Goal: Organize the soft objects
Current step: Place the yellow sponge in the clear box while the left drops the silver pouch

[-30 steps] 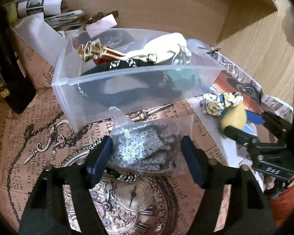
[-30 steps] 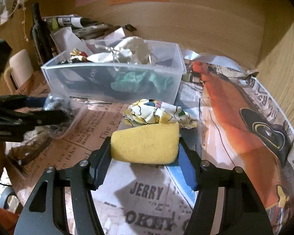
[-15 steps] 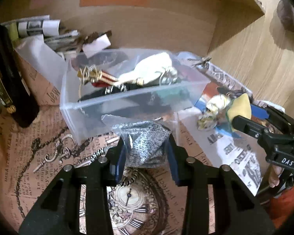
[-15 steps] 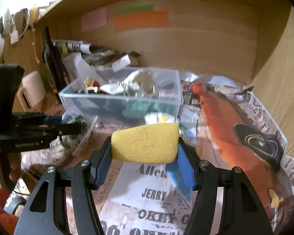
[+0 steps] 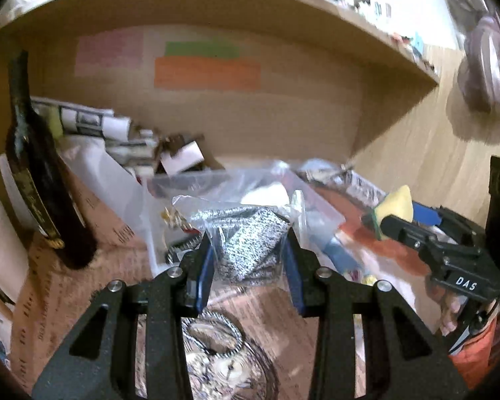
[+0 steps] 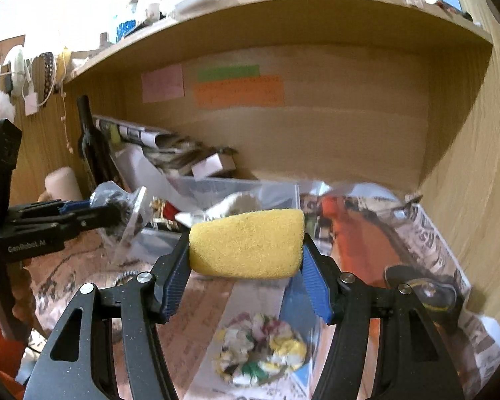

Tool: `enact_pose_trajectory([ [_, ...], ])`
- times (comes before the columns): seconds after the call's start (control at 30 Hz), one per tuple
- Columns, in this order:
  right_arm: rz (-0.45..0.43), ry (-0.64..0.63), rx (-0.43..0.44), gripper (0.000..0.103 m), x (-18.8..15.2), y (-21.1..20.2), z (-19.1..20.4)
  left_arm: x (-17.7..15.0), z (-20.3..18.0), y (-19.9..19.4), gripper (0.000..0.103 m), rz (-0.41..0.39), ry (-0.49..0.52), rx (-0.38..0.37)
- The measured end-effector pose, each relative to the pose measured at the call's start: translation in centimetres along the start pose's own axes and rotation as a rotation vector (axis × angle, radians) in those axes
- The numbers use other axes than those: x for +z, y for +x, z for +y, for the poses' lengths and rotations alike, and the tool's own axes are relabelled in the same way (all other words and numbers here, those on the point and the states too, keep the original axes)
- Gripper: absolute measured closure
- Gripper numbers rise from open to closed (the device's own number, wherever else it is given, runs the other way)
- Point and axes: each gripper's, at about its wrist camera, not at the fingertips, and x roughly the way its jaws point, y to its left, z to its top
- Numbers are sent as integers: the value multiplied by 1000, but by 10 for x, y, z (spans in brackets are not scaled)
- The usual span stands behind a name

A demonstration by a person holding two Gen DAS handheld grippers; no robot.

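My left gripper is shut on a clear plastic bag of grey speckled fabric and holds it up in front of the clear plastic bin. My right gripper is shut on a yellow sponge, lifted above the desk near the bin. The sponge also shows at the right of the left wrist view. The bagged fabric shows at the left of the right wrist view. The bin holds several soft items, a white one on top.
A crumpled floral cloth lies on the newspaper below the right gripper. A dark bottle stands at the left. Rolled papers lie behind the bin. A shelf hangs overhead, a wooden side wall at the right.
The left gripper shut on the bagged fabric and lifted it off the desk. The right gripper rose with the sponge. Both views tilted upward toward the shelf.
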Motion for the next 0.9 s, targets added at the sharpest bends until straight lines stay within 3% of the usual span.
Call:
enact_pose_trajectory([
  [0.2, -33, 1, 12, 45, 15, 10, 3, 16, 14, -6, 65, -61, -22, 47],
  [0.4, -21, -18, 39, 45, 26, 32, 10, 21, 28, 11, 65, -51, -35, 98],
  [0.67, 78, -42, 96, 45, 25, 77, 25, 16, 41, 43, 65, 24, -59, 125],
  [0.9, 182, -59, 90, 45, 14, 111, 30, 9, 47, 68, 65, 71, -71, 131],
])
